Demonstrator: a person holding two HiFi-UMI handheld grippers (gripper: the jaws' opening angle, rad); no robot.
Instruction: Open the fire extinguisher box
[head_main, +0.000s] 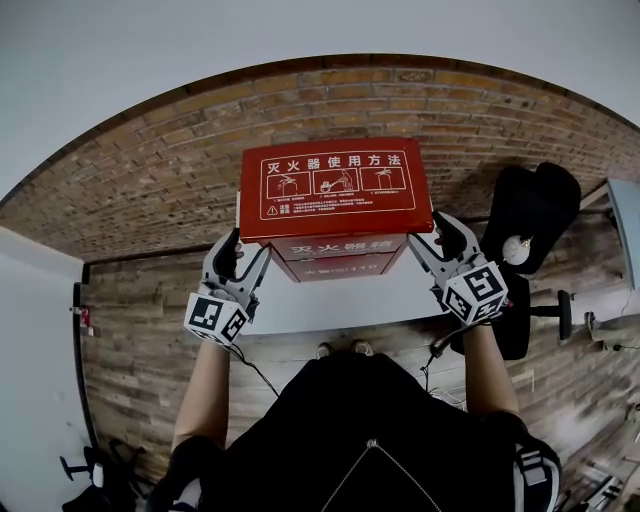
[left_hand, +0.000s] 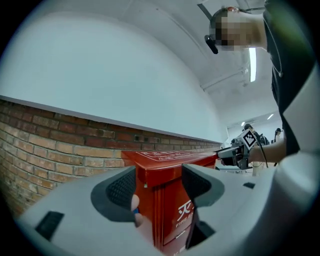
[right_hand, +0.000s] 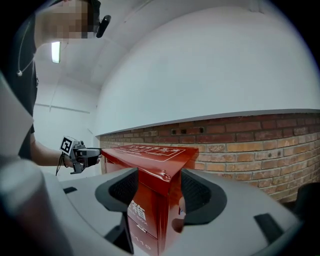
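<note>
A red fire extinguisher box stands on a white ledge against the brick wall. Its lid carries white printed instructions. My left gripper is at the lid's front left corner and my right gripper at its front right corner. In the left gripper view the lid's corner lies between the wide-spread jaws of the left gripper. The right gripper view shows the other corner between the right gripper's jaws, also spread wide. Both grippers stand open, with no firm pinch visible.
The brick wall runs behind the box. The white ledge lies under it, above a wooden plank floor. A black seat or piece of equipment stands at the right. A white panel fills the left edge.
</note>
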